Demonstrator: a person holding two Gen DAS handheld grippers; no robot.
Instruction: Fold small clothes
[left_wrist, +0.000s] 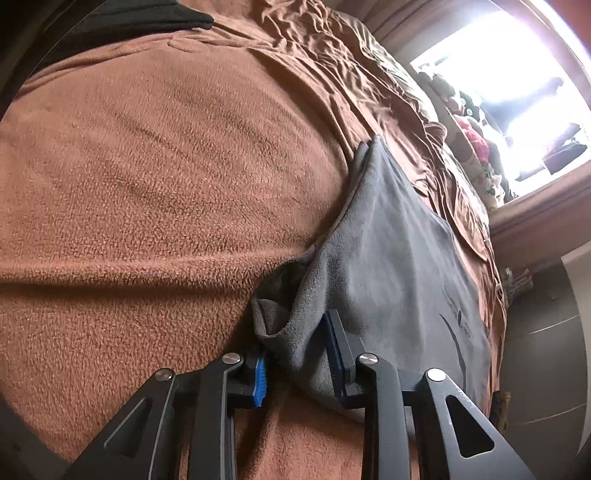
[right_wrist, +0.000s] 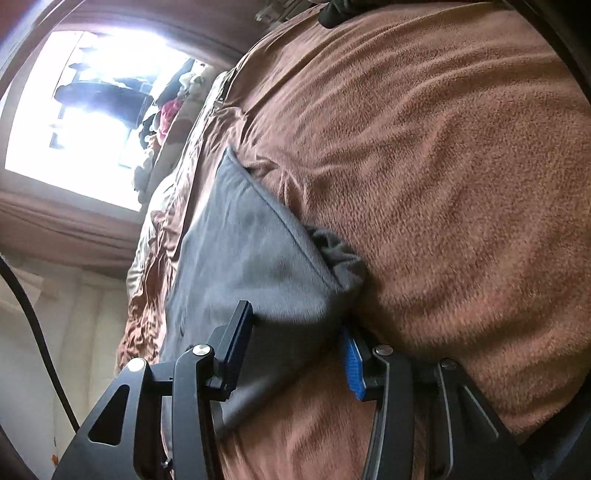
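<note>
While both tongs straddle the grey garment (unclamped), it lies on brown blanket.

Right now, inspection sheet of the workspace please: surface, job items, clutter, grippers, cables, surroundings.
Surface: brown fleece blanket on a bed, wrinkled toward the window.
Job's things: grey garment lying on the blanket, near edge bunched.
Clutter: black cloth at the blanket's far corner; soft toys by the window.
Grippers: left gripper and right gripper each straddle the garment's near edge; pad contact unclear.
Cables: black cable at the right view's edge.
Surroundings: bright window.
</note>
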